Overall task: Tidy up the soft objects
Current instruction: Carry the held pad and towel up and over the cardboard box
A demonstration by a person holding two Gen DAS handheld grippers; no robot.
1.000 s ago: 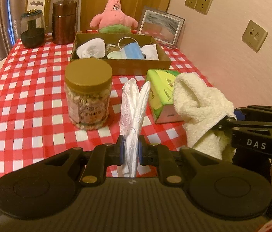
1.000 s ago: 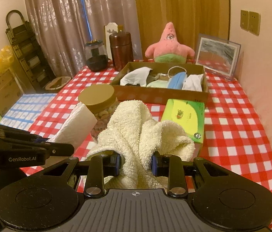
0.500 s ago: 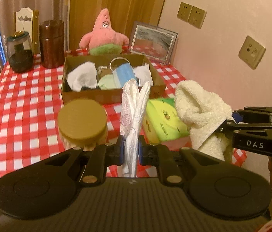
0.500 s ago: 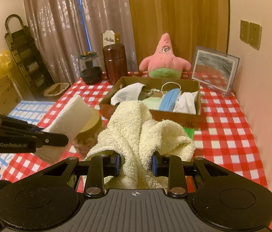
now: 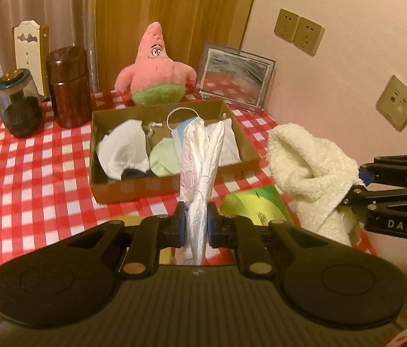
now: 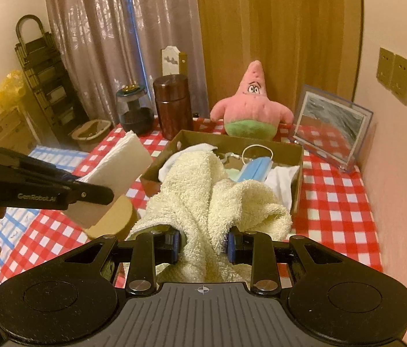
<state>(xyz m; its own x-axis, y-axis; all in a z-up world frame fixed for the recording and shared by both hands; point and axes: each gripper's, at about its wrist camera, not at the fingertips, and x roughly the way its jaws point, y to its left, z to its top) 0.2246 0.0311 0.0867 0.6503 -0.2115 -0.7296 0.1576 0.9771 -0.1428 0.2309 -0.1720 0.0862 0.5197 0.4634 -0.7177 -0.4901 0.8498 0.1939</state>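
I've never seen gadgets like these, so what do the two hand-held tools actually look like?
Both are matte black plastic. The left tool has two slim fingers with blue pads, brass-coloured pivot screws, a ribbed grey body and round discs at each side. The right tool matches it. Side lettering reads "GenRobot.AI" on the left, "DAS" on the right. No cables or sleeves show.

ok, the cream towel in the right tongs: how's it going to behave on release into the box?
Likely floppy: the towel bunches and droops over the right tongs in loose folds. Probably light for its bulk, as the thick terry holds up from one pinch. It should slump rather than roll, and may cover the blue mask already in the cardboard box.
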